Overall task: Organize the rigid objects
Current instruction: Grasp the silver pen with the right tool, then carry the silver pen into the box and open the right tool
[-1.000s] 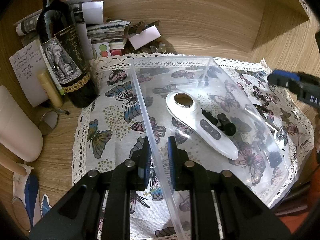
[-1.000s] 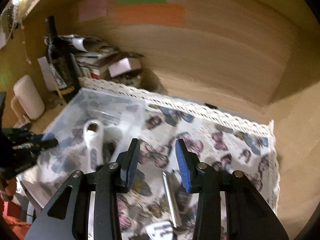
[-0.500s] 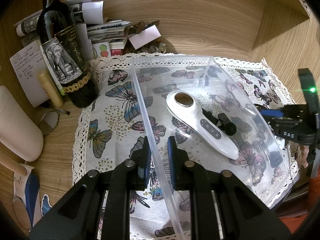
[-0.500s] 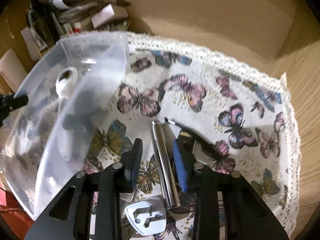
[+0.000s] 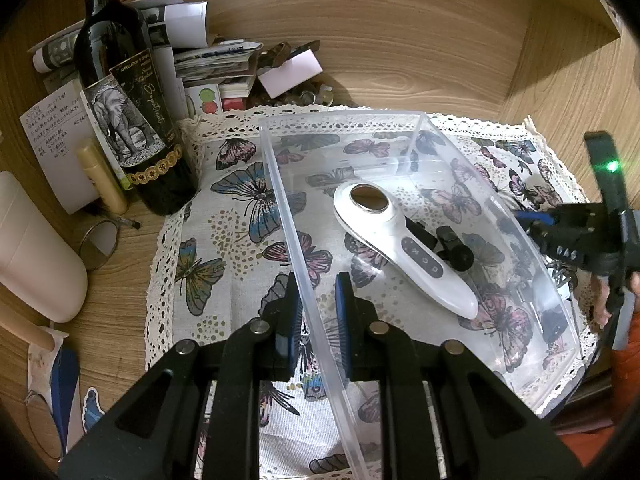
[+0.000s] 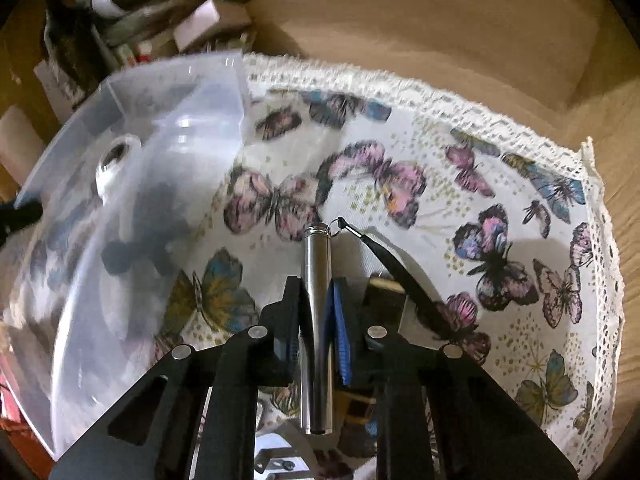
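Right wrist view shows the right gripper (image 6: 316,320), hovering open a second ago, now clamped on the slim silver metal cylinder (image 6: 317,320) (left gripper (image 5: 316,312) pinches the clear plastic bin's wall (image 5: 296,240)), ready for lifting.

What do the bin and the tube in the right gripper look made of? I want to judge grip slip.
Bin: clear, glossy plastic, by the look; the butterfly cloth shows through its thin walls.
Tube: likely polished metal; silver, mirror-like highlights, with a small ring at its tip. Both surfaces look smooth.
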`<action>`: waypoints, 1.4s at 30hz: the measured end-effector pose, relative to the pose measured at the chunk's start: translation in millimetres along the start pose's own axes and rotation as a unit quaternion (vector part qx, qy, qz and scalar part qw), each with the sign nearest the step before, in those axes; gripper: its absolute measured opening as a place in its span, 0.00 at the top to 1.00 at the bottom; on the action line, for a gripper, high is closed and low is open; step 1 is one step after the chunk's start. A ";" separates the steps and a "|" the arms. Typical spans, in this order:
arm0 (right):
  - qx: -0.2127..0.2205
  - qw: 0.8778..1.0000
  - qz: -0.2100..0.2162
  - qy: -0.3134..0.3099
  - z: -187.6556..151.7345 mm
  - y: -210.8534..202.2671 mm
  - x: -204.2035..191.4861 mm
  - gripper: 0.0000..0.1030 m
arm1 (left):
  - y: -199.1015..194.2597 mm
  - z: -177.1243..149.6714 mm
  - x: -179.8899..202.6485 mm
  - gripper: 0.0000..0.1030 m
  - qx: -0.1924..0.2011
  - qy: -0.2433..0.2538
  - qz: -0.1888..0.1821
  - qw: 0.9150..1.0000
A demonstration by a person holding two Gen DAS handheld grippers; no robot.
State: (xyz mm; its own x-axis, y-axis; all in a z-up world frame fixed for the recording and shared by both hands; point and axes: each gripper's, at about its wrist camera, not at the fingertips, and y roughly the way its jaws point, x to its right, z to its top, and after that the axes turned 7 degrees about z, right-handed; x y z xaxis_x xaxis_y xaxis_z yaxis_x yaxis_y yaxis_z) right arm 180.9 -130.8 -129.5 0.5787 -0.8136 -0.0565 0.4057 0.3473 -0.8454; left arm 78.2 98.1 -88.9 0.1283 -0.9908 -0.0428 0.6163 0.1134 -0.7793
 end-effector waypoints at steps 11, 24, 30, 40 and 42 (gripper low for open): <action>0.098 0.995 0.010 0.004 23.5 -58.7 -11.5 0.86 | 0.1 -1.4 -1.2 0.85 0.000 0.001 0.001 1.000; 0.165 0.982 0.065 -0.072 40.6 -98.5 -73.4 0.86 | 0.3 -1.7 -0.8 0.85 0.000 0.001 0.002 1.000; 0.152 0.978 0.099 -0.103 42.3 -86.7 -101.0 0.86 | 0.2 -1.2 -1.1 0.85 0.000 -0.002 -0.002 1.000; 0.082 0.981 0.127 -0.120 39.4 -37.0 -126.7 0.86 | 0.0 -1.2 -2.2 0.85 0.001 -0.005 -0.011 1.000; 0.066 0.983 0.125 -0.121 39.3 -28.3 -127.9 0.86 | 0.0 -1.4 -2.0 0.85 0.002 -0.004 -0.011 1.000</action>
State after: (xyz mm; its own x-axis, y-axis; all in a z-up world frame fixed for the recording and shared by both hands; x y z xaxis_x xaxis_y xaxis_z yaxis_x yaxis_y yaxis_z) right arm 123.2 -18.2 -77.5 0.8164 -0.5663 -0.1129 0.3085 0.5929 -0.7438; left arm 76.8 100.0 -89.6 0.1203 -0.9925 -0.0204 0.6224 0.0914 -0.7774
